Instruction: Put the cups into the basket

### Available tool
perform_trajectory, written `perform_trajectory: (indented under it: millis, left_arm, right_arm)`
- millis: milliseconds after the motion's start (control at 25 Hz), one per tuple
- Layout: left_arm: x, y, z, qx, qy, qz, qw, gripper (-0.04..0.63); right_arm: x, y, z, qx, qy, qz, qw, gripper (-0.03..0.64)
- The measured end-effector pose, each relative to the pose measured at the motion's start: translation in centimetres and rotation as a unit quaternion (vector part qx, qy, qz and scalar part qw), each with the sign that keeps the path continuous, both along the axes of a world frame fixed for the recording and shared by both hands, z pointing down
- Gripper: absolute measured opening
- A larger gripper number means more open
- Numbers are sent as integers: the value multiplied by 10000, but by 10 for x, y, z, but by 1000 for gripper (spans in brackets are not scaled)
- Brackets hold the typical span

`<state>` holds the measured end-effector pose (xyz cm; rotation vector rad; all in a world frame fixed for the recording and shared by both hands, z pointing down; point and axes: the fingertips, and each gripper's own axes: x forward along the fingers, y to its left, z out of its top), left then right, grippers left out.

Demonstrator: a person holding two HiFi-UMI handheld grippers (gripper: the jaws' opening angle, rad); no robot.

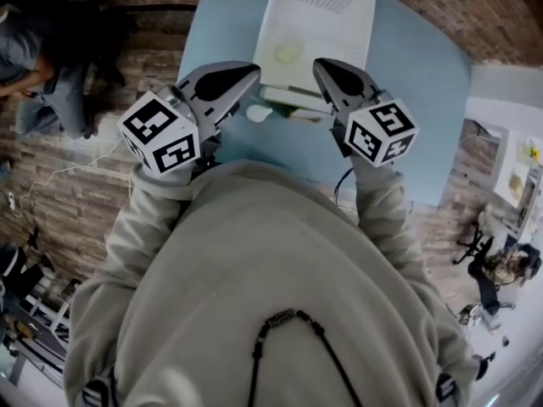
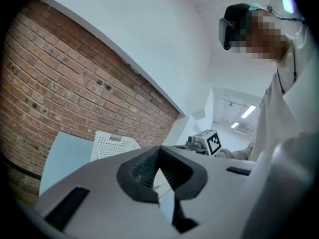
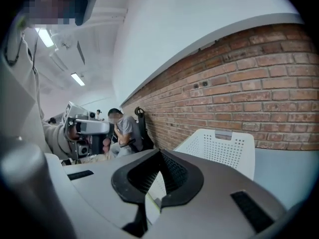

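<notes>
Closure marks both tools: the right hand-held gripper (image 3: 158, 156) has its jaws pressed together with nothing between them, and the left hand-held gripper (image 2: 159, 149) is likewise pinched on empty air. Both are held raised close to the person's chest, angled up and forward, tips pointing toward the white perforated basket (image 1: 339, 41), which stands at the far side of the pale blue table (image 1: 229, 24). A pale green cup (image 1: 288, 53) seems to lie already on the basket's floor. A small white round thing (image 1: 257, 113), possibly another cup, sits on the table just beside the basket's near edge, below the left tool's tips; it is too small to be sure. If it is a cup, the step in hand is a fresh pick. To do it well, spread the jaws fully before descending, come down with one pad on each side of the wall, squeeze gently so it does not buckle, then lift clear of the basket rim before releasing.
</notes>
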<state>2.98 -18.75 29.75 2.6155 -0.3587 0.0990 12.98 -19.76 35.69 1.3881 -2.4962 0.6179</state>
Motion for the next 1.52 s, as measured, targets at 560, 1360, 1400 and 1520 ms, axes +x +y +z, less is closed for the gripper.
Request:
perform_trajectory:
  millis: [560, 1360, 1400, 1520]
  left_arm:
    - [9, 43, -48, 491, 258, 253, 9981, -3]
    - [10, 50, -69, 746, 431, 280, 9959, -3]
    - [10, 49, -69, 748, 428, 278, 9959, -3]
    - [8, 46, -69, 743, 420, 257, 9960, -3]
  right_arm:
    - [5, 69, -99, 938, -1019, 198, 9902, 11]
    - [-21, 77, -138, 1290, -824, -118, 9881, 11]
    - [-21, 76, -138, 1292, -820, -127, 9881, 11]
    - [-24, 74, -138, 1294, -793, -170, 9883, 11]
